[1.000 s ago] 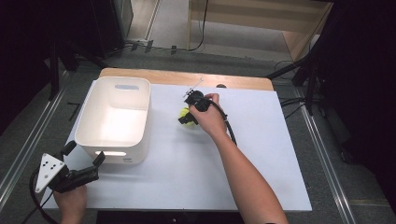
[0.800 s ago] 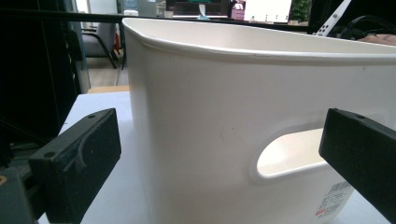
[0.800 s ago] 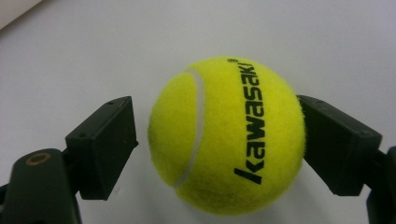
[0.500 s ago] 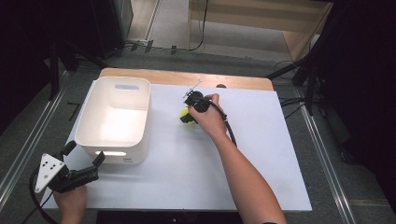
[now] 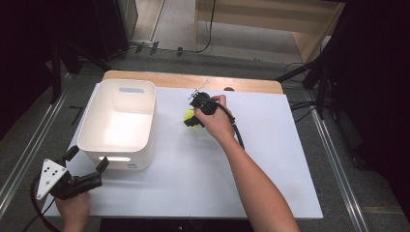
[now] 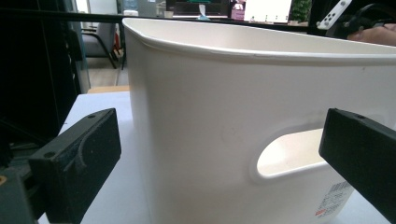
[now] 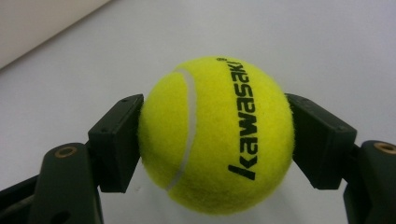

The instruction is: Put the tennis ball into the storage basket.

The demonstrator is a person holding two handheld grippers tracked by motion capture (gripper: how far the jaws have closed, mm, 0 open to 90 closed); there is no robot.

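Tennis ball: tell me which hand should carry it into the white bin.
Right. The right tongs are already clamped on the tennis ball. The left tongs stand open, at the white bin, away from the ball.

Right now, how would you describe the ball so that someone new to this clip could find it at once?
Start at the white bin on the left of the white table. To the bin's right, the right gripper is shut on a tennis ball. The ball is bright yellow and fuzzy, with a black "kawasaki" print, the only coloured thing on the tabletop.
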